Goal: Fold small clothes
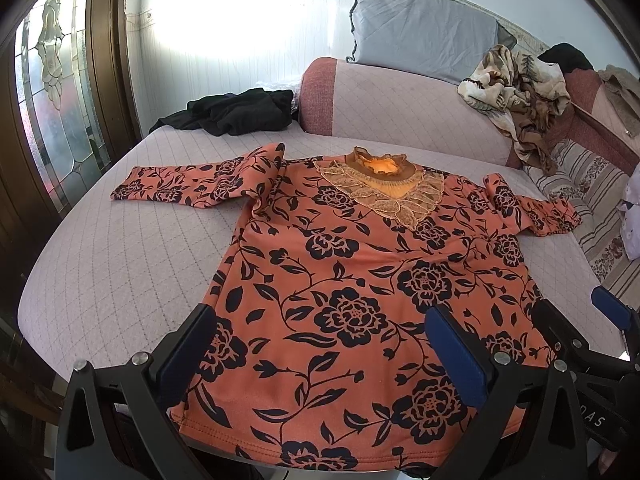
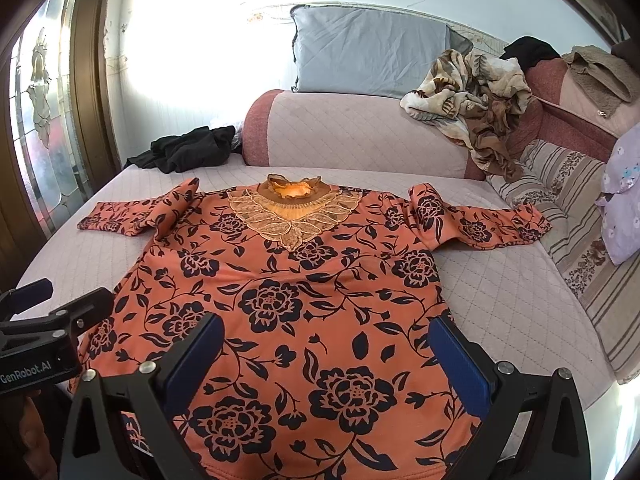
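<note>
An orange top (image 1: 344, 280) with dark flowers and a lace collar (image 1: 380, 184) lies flat, face up, on the pale quilted sofa seat (image 1: 120, 264), sleeves spread to both sides. It also shows in the right wrist view (image 2: 304, 304). My left gripper (image 1: 320, 344) is open, its blue pads hovering over the hem's left part. My right gripper (image 2: 326, 354) is open over the hem's right part. The right gripper also shows at the right edge of the left wrist view (image 1: 576, 320). The left gripper shows at the left edge of the right wrist view (image 2: 60, 300).
A black garment (image 1: 240, 112) lies at the back left of the seat. A grey cushion (image 1: 420, 28) and a crumpled patterned blanket (image 1: 516, 92) rest on the sofa back. A striped cushion (image 2: 580, 232) lies at the right. A glass door (image 1: 52, 100) stands at left.
</note>
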Motion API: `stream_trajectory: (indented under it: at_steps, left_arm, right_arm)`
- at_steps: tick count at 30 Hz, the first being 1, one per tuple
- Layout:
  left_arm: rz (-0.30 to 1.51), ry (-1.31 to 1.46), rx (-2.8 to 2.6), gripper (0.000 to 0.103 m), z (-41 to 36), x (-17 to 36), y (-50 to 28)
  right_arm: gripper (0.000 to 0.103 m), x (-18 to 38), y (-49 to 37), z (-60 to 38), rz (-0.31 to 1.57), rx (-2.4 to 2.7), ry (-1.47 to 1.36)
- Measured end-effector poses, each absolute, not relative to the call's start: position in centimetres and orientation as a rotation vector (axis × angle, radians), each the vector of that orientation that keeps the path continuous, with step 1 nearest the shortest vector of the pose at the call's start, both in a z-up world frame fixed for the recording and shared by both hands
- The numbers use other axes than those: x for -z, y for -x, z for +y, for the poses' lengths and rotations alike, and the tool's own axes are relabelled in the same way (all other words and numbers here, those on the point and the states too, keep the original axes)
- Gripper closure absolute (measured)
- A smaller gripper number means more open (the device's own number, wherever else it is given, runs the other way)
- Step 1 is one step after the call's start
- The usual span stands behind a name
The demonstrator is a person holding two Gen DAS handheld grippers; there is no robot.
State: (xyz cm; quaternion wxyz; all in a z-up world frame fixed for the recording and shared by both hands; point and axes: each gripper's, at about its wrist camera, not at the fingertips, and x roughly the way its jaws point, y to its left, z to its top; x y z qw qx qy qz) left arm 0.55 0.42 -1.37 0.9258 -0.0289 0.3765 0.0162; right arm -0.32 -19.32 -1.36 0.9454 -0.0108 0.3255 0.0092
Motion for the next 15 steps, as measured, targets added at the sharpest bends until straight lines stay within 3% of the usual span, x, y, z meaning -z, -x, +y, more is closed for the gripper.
stream_trajectory:
  at_steps: [15]
  left_arm:
    - [0.773, 0.057, -0.035, 0.0, 0.4, 1.46, -0.55]
  right_arm:
    - [0.0, 1.28, 0.24, -19.18, 0.672, -0.015, 0.026]
